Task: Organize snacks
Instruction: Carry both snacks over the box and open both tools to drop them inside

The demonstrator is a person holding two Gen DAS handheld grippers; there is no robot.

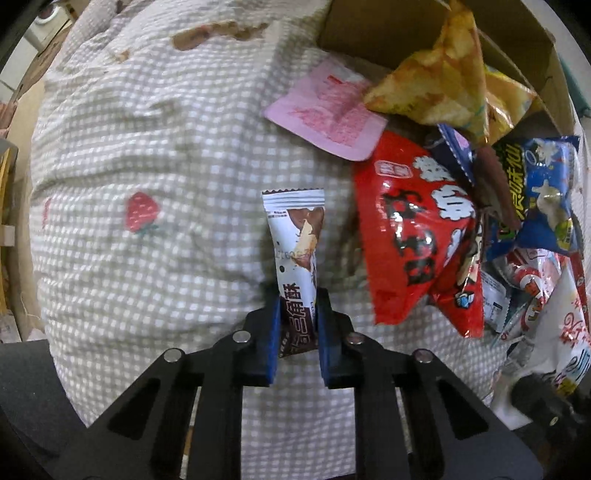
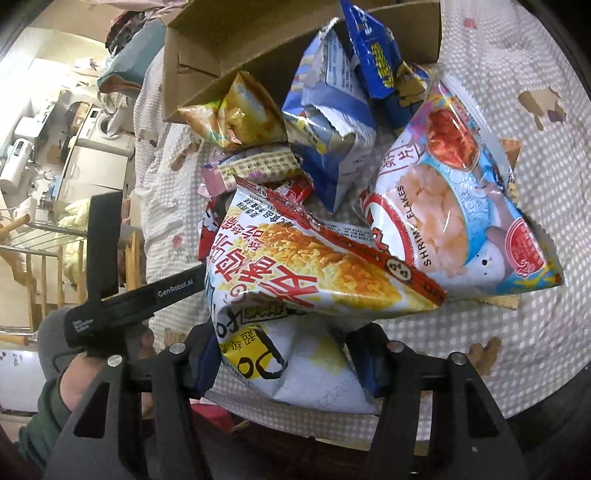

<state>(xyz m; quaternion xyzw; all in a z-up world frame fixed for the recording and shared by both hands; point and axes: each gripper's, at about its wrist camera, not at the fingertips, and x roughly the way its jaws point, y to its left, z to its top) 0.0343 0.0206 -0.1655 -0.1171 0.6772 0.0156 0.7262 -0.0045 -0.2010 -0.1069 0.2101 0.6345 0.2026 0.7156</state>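
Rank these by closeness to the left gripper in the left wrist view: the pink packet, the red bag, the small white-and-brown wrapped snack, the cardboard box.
From the left gripper:
1. Small white-and-brown wrapped snack, pinched between the pads.
2. Red bag, just right on the checked cloth.
3. Pink packet, beyond, up and right.
4. Cardboard box, farthest, at the top.

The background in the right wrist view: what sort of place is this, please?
Probably a home, perhaps near a laundry or kitchen corner. A washing machine stands in the background, a wooden rack is nearby, and the snacks lie on a checked cloth with a strawberry print.
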